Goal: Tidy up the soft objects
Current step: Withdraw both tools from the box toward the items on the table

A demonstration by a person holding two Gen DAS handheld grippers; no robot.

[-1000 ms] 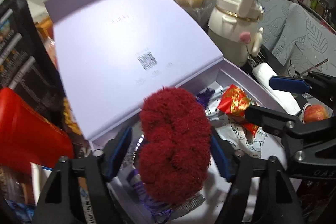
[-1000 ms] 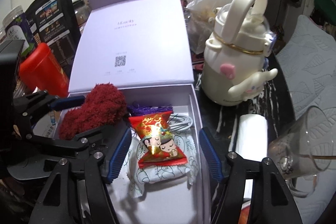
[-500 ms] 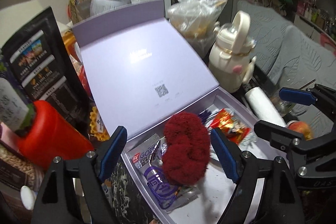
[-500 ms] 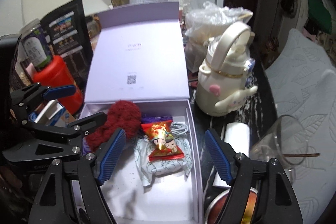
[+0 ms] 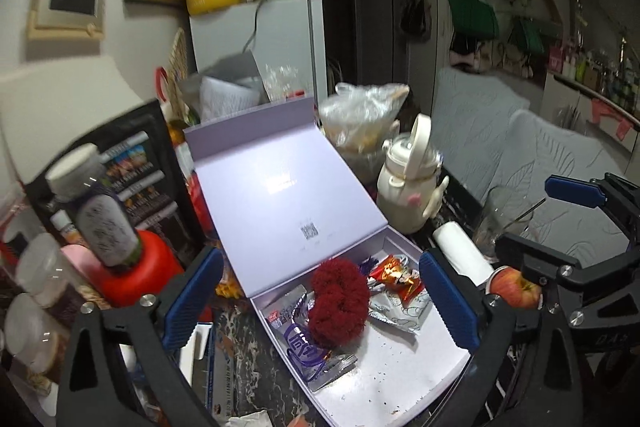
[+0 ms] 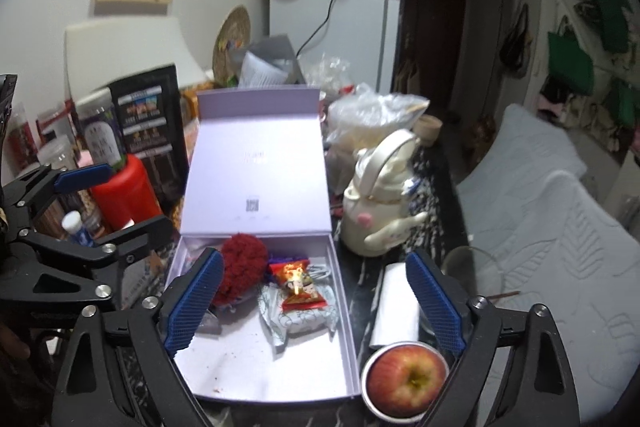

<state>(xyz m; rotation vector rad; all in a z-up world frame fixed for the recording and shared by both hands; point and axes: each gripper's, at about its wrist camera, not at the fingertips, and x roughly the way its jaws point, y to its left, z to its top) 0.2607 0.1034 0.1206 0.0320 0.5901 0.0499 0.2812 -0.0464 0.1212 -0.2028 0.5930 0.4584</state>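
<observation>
A fluffy dark red scrunchie (image 5: pixel 340 303) lies in the open lilac box (image 5: pixel 404 383), on top of a purple-printed packet (image 5: pixel 300 343). It also shows in the right wrist view (image 6: pixel 242 267), at the box's far left. A red candy packet (image 6: pixel 298 285) lies on a white patterned pouch (image 6: pixel 298 319) in the box (image 6: pixel 280 375). My left gripper (image 5: pixel 320 301) is open and empty, raised well above and in front of the box. My right gripper (image 6: pixel 312 301) is open and empty, also held back above the box.
The box lid (image 6: pixel 258 171) stands open at the back. A cream kettle (image 6: pixel 380 211), a white roll (image 6: pixel 396 307), a glass (image 6: pixel 476 279) and an apple in a tin (image 6: pixel 406 383) stand to the right. A red canister (image 5: pixel 136 271), jars and a black bag crowd the left.
My left gripper opened and let go of the red scrunchie, which now lies in the box. Both grippers have drawn back and up, away from the box.
</observation>
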